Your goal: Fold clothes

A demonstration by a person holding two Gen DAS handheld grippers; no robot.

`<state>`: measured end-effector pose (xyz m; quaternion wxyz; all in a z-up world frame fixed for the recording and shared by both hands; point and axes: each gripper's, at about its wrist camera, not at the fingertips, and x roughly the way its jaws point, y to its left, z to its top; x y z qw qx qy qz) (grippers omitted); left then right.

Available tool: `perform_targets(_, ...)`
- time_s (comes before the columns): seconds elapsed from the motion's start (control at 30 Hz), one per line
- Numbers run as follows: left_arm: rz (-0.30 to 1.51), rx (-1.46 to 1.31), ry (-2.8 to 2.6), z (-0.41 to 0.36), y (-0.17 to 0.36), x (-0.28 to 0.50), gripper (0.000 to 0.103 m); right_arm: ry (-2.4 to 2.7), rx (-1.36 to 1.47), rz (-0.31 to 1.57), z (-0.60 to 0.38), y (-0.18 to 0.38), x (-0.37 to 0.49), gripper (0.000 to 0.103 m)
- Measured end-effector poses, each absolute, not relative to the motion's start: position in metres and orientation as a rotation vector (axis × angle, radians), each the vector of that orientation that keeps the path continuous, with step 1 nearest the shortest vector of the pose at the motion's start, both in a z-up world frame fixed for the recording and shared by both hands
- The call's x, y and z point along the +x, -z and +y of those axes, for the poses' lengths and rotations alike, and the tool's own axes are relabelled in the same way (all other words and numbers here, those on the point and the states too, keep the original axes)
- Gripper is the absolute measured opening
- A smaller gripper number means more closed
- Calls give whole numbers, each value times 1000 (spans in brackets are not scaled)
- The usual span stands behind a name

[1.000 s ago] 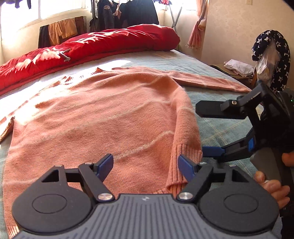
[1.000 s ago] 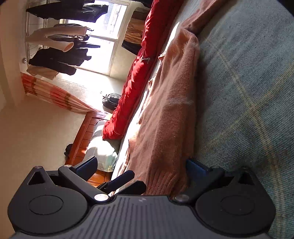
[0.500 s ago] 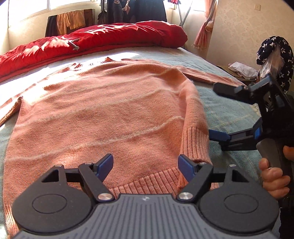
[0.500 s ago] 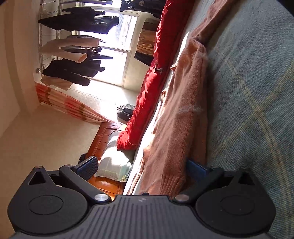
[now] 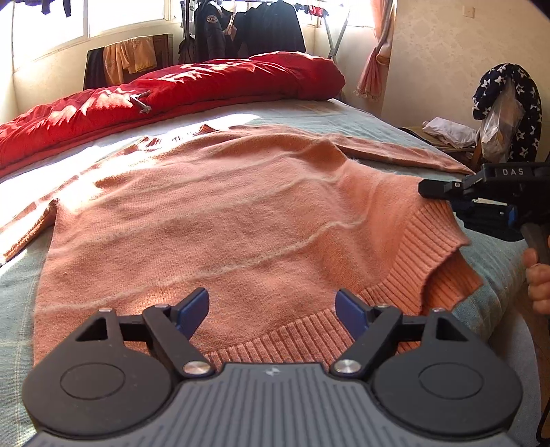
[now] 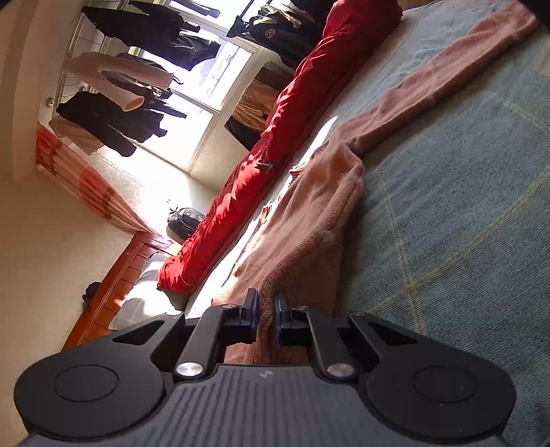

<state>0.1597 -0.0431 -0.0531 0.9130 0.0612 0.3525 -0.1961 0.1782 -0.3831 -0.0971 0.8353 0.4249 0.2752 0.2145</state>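
A salmon-pink knit sweater (image 5: pixel 223 213) lies spread flat on the bed, its ribbed hem nearest me. My left gripper (image 5: pixel 271 309) hovers over the middle of the hem. Its jaws are opening, and the blue pads stand apart with only flat knit beneath them. My right gripper (image 5: pixel 443 201) is shut on the sweater's right hem corner and holds it raised off the cover, so the edge sags below it. In the right wrist view the right gripper (image 6: pixel 265 309) pinches a fold of the sweater (image 6: pixel 309 223) between its pads. One sleeve (image 6: pixel 429 89) lies stretched out beyond.
The bed has a blue-green checked cover (image 5: pixel 378 123). A red duvet (image 5: pixel 172 89) is bunched along its far side. A hand (image 5: pixel 538 282) grips the right tool's handle. A star-patterned scarf (image 5: pixel 522 103) hangs at the right, and dark clothes (image 5: pixel 247 31) hang by the window.
The right gripper's jaws went from wide open around the hem corner to shut on it, and the corner rose off the bed. The left gripper slid back toward the hem.
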Motion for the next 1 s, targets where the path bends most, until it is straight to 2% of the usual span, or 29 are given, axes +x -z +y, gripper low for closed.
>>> perform_targets(0.2, 718, 182, 400, -36, 51, 155, 81, -155, 612, 710, -416, 90, 169, 10)
perform_targets(0.3, 718, 213, 390, -28, 54, 153, 82, -160, 625, 743, -424, 94, 165, 18)
perform_targets(0.33, 727, 214, 379, -26, 56, 154, 82, -190, 653, 741, -425, 95, 164, 22)
perform_targets(0.4, 745, 217, 356, -21, 60, 154, 82, -239, 693, 762, -418, 101, 166, 52)
perform_targets(0.47, 757, 207, 339, -16, 64, 153, 82, -278, 716, 794, -410, 112, 172, 60)
perform_targets(0.63, 774, 189, 336, -9, 69, 151, 82, -361, 831, 784, -395, 134, 183, 60)
perform_targets(0.67, 777, 191, 334, -8, 70, 151, 82, -384, 841, 783, -392, 135, 184, 50)
perform_targets(0.7, 778, 197, 330, -8, 70, 152, 82, -406, 851, 782, -389, 135, 185, 20)
perform_targets(0.73, 778, 204, 326, -7, 70, 151, 82, -414, 835, 784, -386, 133, 184, 14)
perform_targets(0.93, 812, 278, 286, 12, 78, 149, 82, -345, 605, 813, -394, 104, 179, 14)
perform_targets(0.97, 829, 285, 272, 17, 81, 150, 82, -335, 568, 849, -393, 103, 180, 16)
perform_targets(1.0, 838, 278, 277, 22, 81, 151, 82, -325, 541, 884, -390, 103, 181, 24)
